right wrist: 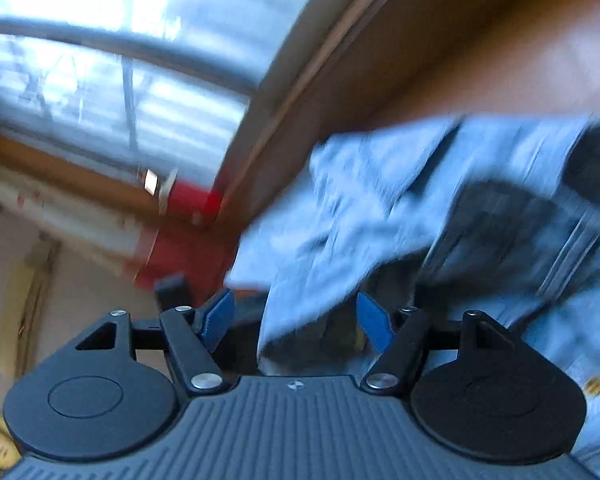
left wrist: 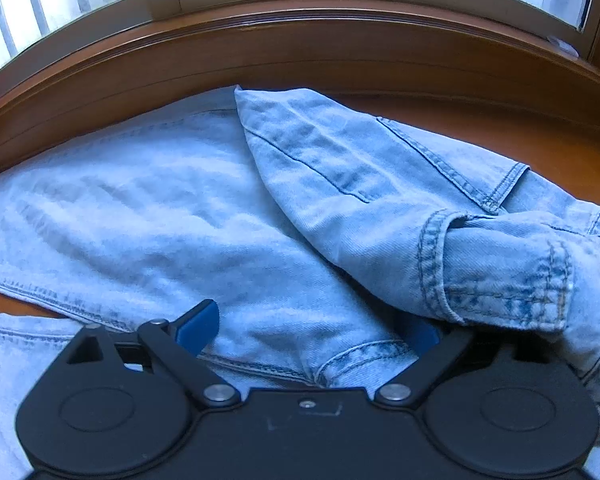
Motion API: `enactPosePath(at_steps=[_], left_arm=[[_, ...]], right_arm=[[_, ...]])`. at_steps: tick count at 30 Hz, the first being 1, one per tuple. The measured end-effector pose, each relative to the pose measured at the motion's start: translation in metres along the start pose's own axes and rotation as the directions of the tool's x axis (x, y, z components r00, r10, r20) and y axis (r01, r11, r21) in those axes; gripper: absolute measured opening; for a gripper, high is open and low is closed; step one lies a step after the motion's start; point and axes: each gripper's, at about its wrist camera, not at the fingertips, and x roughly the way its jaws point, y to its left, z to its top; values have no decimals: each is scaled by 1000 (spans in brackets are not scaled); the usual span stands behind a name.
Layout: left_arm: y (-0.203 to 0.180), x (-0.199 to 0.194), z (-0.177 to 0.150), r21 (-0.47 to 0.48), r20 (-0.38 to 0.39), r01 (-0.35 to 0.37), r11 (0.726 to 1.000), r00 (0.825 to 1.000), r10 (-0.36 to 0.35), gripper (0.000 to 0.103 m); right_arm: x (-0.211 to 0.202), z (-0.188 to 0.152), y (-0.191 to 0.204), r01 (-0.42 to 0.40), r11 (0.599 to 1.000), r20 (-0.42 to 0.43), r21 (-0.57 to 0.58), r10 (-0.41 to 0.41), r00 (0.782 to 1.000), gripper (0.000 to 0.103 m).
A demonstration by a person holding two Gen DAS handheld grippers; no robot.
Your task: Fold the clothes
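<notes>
Sleeve fold on the denim jacket (left wrist: 148,208), mid-step.
Left claw (left wrist: 312,332) released, pads wide over cloth; right claw (right wrist: 296,320) seemingly released around blurred denim; next, clench the sleeve (left wrist: 440,240).

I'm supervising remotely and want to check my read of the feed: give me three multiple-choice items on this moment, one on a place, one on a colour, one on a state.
1. Where does the folded-over sleeve lie?
A. Hanging off the window frame
B. Across the denim garment, cuff toward the left gripper
C. On the floor

2. What colour are the gripper finger pads?
A. Blue
B. Yellow
C. White

3. How does the right gripper stand?
A. Shut tight on a red object
B. Out of view
C. Jaws apart, denim between them, pads not pressing

Answers: 1 B, the left wrist view shows the sleeve draped over the garment on the wooden table. 2 A, both views show blue pads. 3 C, the right wrist view shows gaps beside the cloth.
</notes>
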Motion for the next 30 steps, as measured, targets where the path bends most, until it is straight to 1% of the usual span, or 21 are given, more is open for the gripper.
enactPosePath(at_steps=[2,4,5,9,10,12,13,14,16,17,18,19,20,21,22,23,24,25,26,29,30], left_arm=[[0,0,0,0,0,-1,1000,1000,1,95],[0,-1,-1,1,0,-1,1000,1000,1,95],[0,-1,-1,2,0,-1,1000,1000,1,95],[0,-1,-2,6,3,-2,1000,1000,2,95],[0,-2,-1,7,4,-2,1000,1000,2,95],[0,-5,-1,12,7,-2,1000,1000,2,95],[0,-7,0,15,14,0,1000,1000,-1,95],[0,-12,0,18,32,8,1000,999,-9,95],[-1,-21,4,35,75,26,999,997,-28,95],[-2,-23,7,50,92,26,998,995,-31,95],[-3,-23,10,65,102,22,998,994,-28,95],[-5,-20,14,79,103,10,997,994,-18,95],[-7,-17,18,91,104,-3,996,995,-7,95],[-9,-13,22,99,103,-12,995,995,2,95],[-12,-9,25,104,104,-13,994,995,2,95],[-13,-5,28,106,102,-10,994,995,-1,95],[-15,-1,30,106,95,-8,994,995,-2,95],[-16,2,31,107,89,-7,994,996,-3,95],[-17,7,32,109,83,-6,994,997,-3,95],[-24,17,34,122,62,-14,992,998,6,95],[-26,18,35,122,59,-14,992,998,7,95]], right_arm=[[8,-9,-8,-8,999,-64,33,10,998,72],[23,-13,-12,24,999,-87,43,-21,996,71],[26,-12,-15,41,998,-72,52,-37,997,72],[31,8,-28,-27,990,59,136,20,998,71],[33,15,-29,-11,991,88,130,0,996,66],[36,28,-22,107,993,124,44,-112,986,4],[34,35,-12,176,984,162,-25,-170,972,4],[26,42,1,220,970,227,-106,-192,955,4],[6,66,28,312,922,375,-227,-213,902,4],[-3,81,37,378,892,458,-248,-236,857,4],[-9,101,41,474,847,549,-240,-284,786,4],[-8,121,38,565,793,603,-228,-341,721,8],[-3,142,31,653,722,631,-231,-399,665,23],[9,163,19,729,638,595,-248,-493,634,36],[22,184,6,793,546,554,-272,-585,593,39],[34,197,-7,852,443,506,-279,-686,523,40],[46,204,-16,902,305,487,-306,-764,424,40],[51,203,-19,924,207,511,-321,-784,353,40],[50,197,-19,934,143,550,-329,-774,312,42],[29,173,-7,925,197,581,-325,-730,360,43],[22,163,-4,889,284,552,-358,-704,447,43]])
